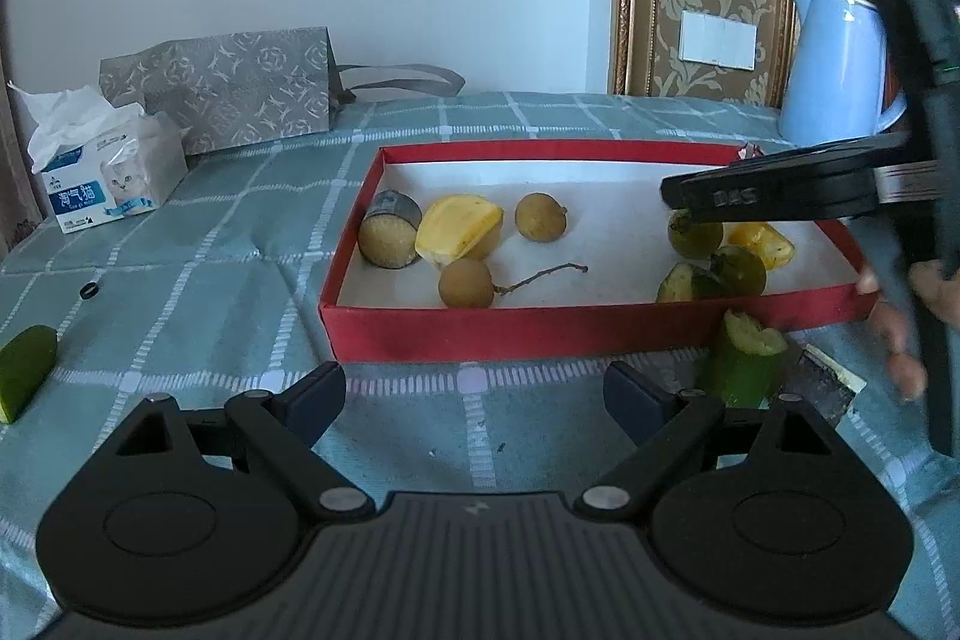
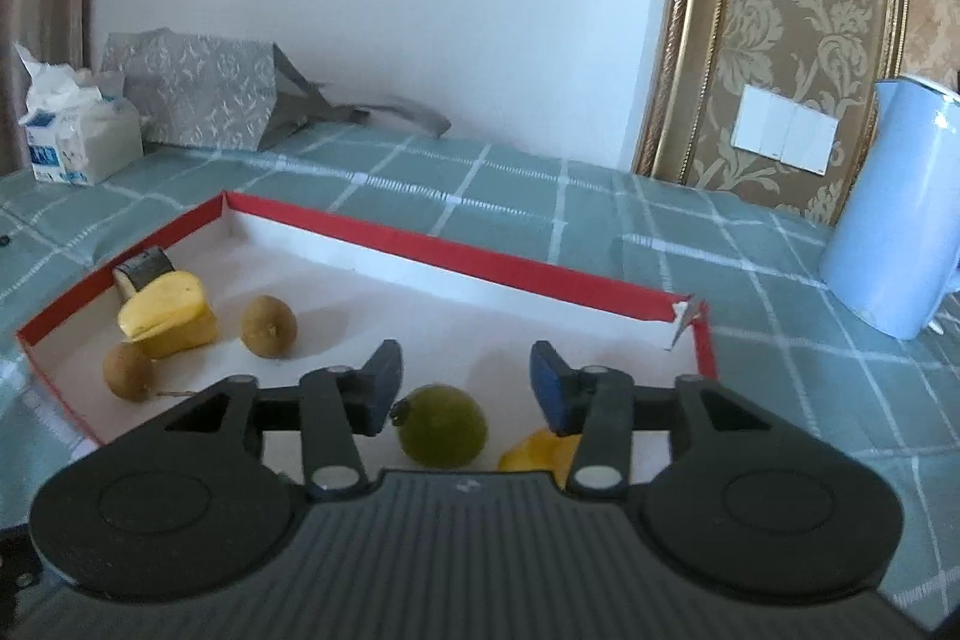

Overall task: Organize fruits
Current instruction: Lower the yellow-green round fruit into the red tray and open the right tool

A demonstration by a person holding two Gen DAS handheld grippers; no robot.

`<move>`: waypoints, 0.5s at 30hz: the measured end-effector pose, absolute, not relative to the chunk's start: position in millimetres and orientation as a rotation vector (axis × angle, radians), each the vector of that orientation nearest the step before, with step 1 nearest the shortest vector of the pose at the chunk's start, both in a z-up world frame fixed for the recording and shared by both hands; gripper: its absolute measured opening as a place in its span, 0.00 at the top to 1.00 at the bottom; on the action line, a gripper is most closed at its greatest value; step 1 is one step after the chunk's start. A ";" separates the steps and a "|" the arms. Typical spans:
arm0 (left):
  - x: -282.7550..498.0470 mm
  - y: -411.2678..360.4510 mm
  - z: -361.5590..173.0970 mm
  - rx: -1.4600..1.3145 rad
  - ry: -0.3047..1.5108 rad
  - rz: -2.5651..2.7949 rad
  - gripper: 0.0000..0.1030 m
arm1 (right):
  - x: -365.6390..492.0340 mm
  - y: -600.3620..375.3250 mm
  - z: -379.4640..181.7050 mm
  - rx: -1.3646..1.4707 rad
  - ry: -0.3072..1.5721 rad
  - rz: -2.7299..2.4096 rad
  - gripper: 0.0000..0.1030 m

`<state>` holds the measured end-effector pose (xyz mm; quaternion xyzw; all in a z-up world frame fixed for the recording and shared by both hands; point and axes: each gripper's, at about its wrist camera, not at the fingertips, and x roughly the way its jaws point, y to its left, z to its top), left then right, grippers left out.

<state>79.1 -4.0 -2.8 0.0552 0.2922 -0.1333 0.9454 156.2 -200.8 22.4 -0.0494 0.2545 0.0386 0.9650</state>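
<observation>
Now my right gripper (image 2: 465,388) hangs over the red box (image 2: 480,263), jaws apart, holding nothing. A green fruit (image 2: 443,424) lies in the box just below them, by a yellow piece (image 2: 537,451). My left gripper (image 1: 474,391) hangs over the desk (image 1: 240,244) before the box, jaws wide and empty. A green piece (image 1: 747,361) lies on the desk by the box.

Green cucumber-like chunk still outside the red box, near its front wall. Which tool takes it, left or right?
Left, probably. The left tool is open and empty, with the green chunk on the cloth beside its right-hand finger. The right tool is over the red box, above a green round fruit.
</observation>
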 end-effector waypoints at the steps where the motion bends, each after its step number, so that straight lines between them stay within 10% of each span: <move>1: 78.6 -4.5 -2.8 0.116 0.594 -0.269 0.09 | 150.0 -203.9 23.7 -0.088 0.508 0.079 0.42; 8: 77.9 -4.3 -2.8 0.113 0.588 -0.269 0.09 | 81.0 -230.4 31.7 -0.017 0.448 0.042 0.15; 15: 62.4 -11.5 3.3 0.125 0.519 -0.331 0.09 | 21.6 -257.6 21.2 0.051 0.388 -0.008 0.10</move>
